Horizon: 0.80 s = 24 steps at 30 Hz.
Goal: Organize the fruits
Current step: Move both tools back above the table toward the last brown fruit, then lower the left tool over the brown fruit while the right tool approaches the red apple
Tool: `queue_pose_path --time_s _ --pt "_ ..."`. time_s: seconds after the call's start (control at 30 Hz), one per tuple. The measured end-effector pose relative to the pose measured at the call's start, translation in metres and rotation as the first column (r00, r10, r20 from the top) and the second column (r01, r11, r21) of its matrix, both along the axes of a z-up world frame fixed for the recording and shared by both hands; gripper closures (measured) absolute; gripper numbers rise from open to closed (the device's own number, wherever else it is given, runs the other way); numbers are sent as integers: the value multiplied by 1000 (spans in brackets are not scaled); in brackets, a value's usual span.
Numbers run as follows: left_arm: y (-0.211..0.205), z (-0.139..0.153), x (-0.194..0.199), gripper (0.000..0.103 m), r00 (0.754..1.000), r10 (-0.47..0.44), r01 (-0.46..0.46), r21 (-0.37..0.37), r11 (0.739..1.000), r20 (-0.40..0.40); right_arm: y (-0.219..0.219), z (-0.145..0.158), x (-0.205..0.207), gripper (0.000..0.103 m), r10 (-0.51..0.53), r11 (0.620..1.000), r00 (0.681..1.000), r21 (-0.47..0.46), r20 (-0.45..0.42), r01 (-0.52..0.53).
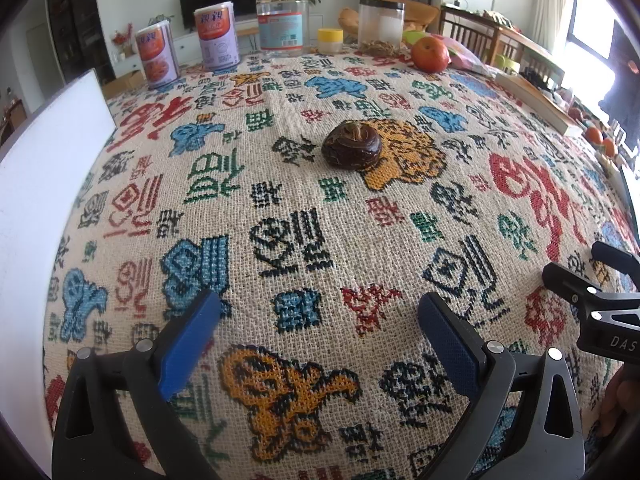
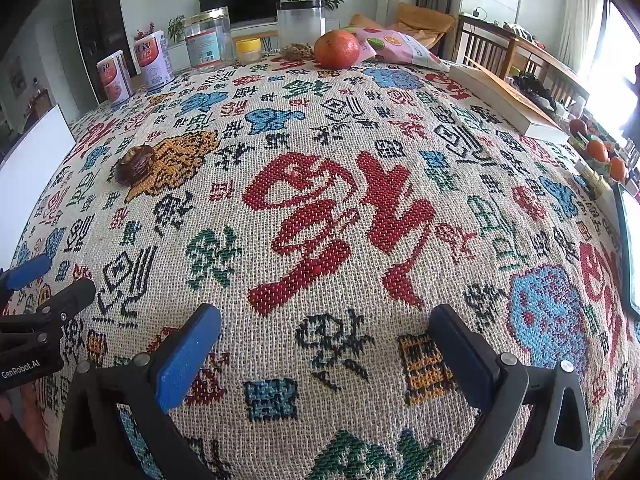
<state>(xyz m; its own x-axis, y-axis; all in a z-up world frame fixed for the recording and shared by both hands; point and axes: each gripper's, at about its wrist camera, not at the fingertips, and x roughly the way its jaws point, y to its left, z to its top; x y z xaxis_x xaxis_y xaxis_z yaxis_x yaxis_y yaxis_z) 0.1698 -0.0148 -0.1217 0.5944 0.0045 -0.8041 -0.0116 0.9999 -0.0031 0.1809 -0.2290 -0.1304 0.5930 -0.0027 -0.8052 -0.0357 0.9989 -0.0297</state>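
A dark brown, wrinkled round fruit (image 1: 352, 147) lies on the patterned tablecloth (image 1: 304, 216), ahead of my left gripper (image 1: 319, 316), which is open and empty. The same brown fruit (image 2: 135, 165) shows far left in the right wrist view. An orange (image 1: 430, 54) sits at the table's far edge; in the right wrist view this orange (image 2: 337, 49) is straight ahead and far off. My right gripper (image 2: 325, 326) is open with only cloth between its blue pads. Each gripper shows at the edge of the other's view.
Along the far edge stand two printed cans (image 1: 217, 36), a clear jar (image 1: 282, 24), a small yellow-lidded jar (image 1: 330, 40) and a clear canister (image 1: 381, 26). A pink snack bag (image 2: 400, 46) and a book (image 2: 504, 96) lie right. A white board (image 1: 48, 184) stands left. More oranges (image 2: 598, 150) sit far right.
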Motion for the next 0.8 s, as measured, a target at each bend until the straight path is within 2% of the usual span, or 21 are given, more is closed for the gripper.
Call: queue_pose_path --time_s 0.8 --pt "0 1 0 3 1000 -1 1 3 1000 -1 -1 0 0 0 -1 1000 1000 1 0 1"
